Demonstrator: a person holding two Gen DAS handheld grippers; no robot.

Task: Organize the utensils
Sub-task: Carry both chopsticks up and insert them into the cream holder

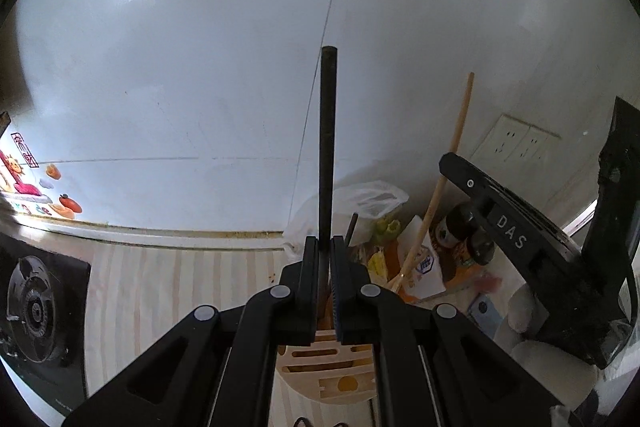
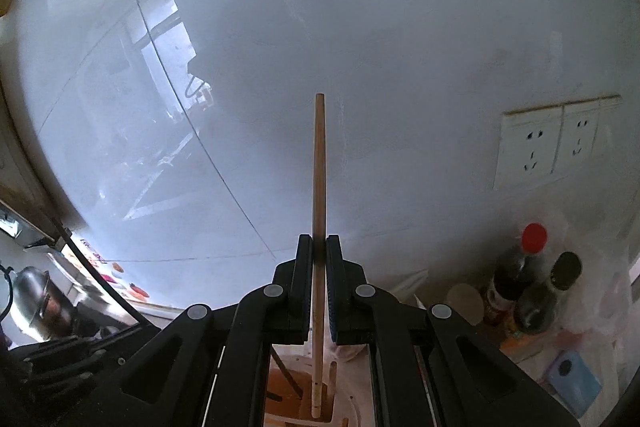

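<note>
Dark rod-like utensil [image 1: 327,147] is standing upright, its lower end going down toward the slotted wooden holder [image 1: 328,367] below. The left gripper [image 1: 324,247] is clamping it low on the shaft, fingers pressed together on both sides; gripping near the bottom probably gives control for steering the tip into a slot. A second short dark stick [image 1: 351,229] is poking up just beside the fingers.

Wooden chopstick [image 2: 319,207] is likewise standing vertical, the right gripper [image 2: 319,247] closing on it around mid-length, its lower end sitting in or just above an opening of the holder [image 2: 296,403]; contact with the bottom cannot be told. From the left wrist camera the same stick [image 1: 452,163] is leaning, with the right gripper's black body [image 1: 516,247] beside it.

Judgement: both utensils are being lowered or seated into the holder, held upright to match the slots.

Around: striped wooden counter [image 1: 160,287], stove burner [image 1: 36,311] at far left, plastic bag [image 1: 368,199] and packets against the white wall [image 1: 200,67], sauce bottles [image 2: 532,287], wall sockets [image 2: 552,143].
</note>
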